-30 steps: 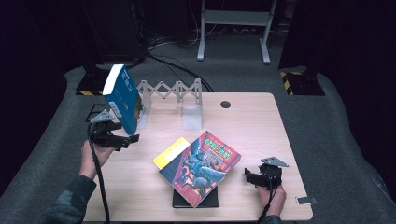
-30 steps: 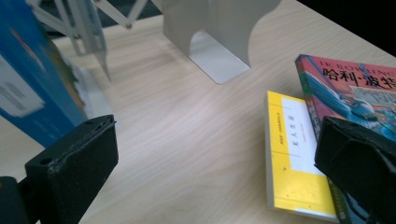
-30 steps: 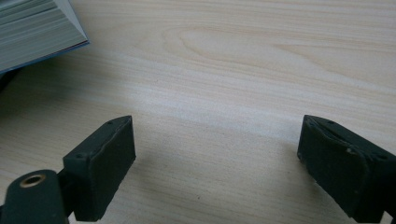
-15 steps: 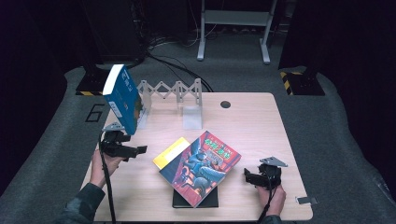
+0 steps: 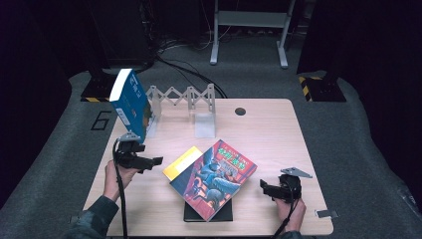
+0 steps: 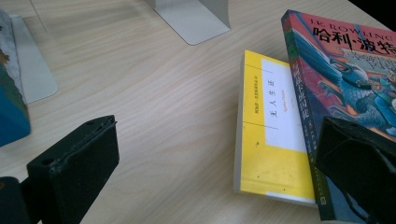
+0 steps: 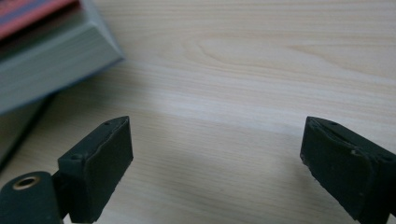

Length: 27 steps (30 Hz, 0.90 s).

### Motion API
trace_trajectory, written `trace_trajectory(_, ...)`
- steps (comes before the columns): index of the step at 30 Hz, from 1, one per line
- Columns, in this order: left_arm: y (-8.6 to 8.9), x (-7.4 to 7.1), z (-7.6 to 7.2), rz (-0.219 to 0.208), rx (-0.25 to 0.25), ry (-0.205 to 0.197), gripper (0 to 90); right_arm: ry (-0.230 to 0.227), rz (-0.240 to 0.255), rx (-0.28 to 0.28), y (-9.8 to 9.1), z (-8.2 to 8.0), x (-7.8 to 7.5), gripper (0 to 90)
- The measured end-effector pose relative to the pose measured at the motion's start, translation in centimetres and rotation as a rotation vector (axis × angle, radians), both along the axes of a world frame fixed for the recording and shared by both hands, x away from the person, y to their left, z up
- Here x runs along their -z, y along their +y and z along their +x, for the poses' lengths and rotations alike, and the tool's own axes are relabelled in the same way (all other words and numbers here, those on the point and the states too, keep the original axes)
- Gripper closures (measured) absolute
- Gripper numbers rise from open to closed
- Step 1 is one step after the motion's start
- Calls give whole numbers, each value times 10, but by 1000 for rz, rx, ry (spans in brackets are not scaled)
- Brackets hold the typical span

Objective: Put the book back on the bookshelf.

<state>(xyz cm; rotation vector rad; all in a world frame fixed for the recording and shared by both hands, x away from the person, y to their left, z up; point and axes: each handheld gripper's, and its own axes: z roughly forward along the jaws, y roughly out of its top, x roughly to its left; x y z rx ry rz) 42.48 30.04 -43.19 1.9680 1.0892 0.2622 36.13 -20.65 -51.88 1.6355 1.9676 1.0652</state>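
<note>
A blue book point(image 5: 130, 103) stands tilted at the left end of a white accordion book rack point(image 5: 183, 97). In the table's middle lies a stack: a colourful illustrated book point(image 5: 215, 177) on top, a yellow-and-white book point(image 5: 182, 162) under its left side, a black book point(image 5: 224, 214) at the bottom. My left gripper point(image 5: 153, 161) is open, left of the yellow book point(image 6: 273, 135), with the illustrated book point(image 6: 345, 70) beyond it. My right gripper point(image 5: 266, 189) is open near the stack's right edge, over bare wood, and the stack's page edges point(image 7: 51, 70) show at upper left.
A white bookend point(image 5: 205, 124) stands behind the stack, seen also as the bookend point(image 6: 191, 18) in the left gripper view. A round cable hole point(image 5: 240, 111) sits at the table's back. Bare wooden table point(image 5: 278, 144) lies to the right; dark floor, cables and a metal stand surround it.
My left gripper has moved right and nearer, from beside the blue book toward the yellow book in the stack. The right gripper and the books have not moved.
</note>
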Motion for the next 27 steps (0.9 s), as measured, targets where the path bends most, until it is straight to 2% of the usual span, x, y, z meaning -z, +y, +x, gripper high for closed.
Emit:
trace_trajectory(1,-3,1,0,14,-8,-9,0,1,8,-3,2,-1,-3,85)
trace_trajectory(2,-4,1,0,14,0,-6,0,-2,21,-33,7,-2,-9,84)
trace_trajectory(6,-12,4,0,41,3,-7,0,-15,25,-99,28,-8,-30,84)
trace_trajectory(8,-17,6,0,54,1,-8,0,-23,50,-133,36,-10,-38,84)
trace_trajectory(11,-24,10,-2,95,7,-8,0,-26,73,-156,49,-13,-48,84)
trace_trajectory(12,-26,12,-2,96,5,-11,0,-20,80,-164,53,-14,-51,83)
trace_trajectory(14,-30,16,-4,98,-6,-11,0,-3,81,-191,64,-16,-54,80)
trace_trajectory(16,-33,20,-5,130,-3,-13,0,26,71,-211,77,-19,-55,81)
trace_trajectory(17,-35,21,-6,160,15,-12,0,29,66,-224,81,-19,-54,81)
trace_trajectory(18,-37,23,-6,156,7,-10,0,51,57,-225,88,-19,-53,81)
trace_trajectory(20,-43,27,-8,180,15,-15,0,73,48,-231,96,-19,-49,68)
trace_trajectory(24,-52,39,-11,215,32,-2,0,72,33,-221,99,-16,-48,62)
trace_trajectory(25,-54,42,-13,226,37,-3,0,85,42,-215,100,-16,-48,63)
trace_trajectory(27,-53,44,-15,212,31,-2,0,89,39,-219,100,-15,-48,64)
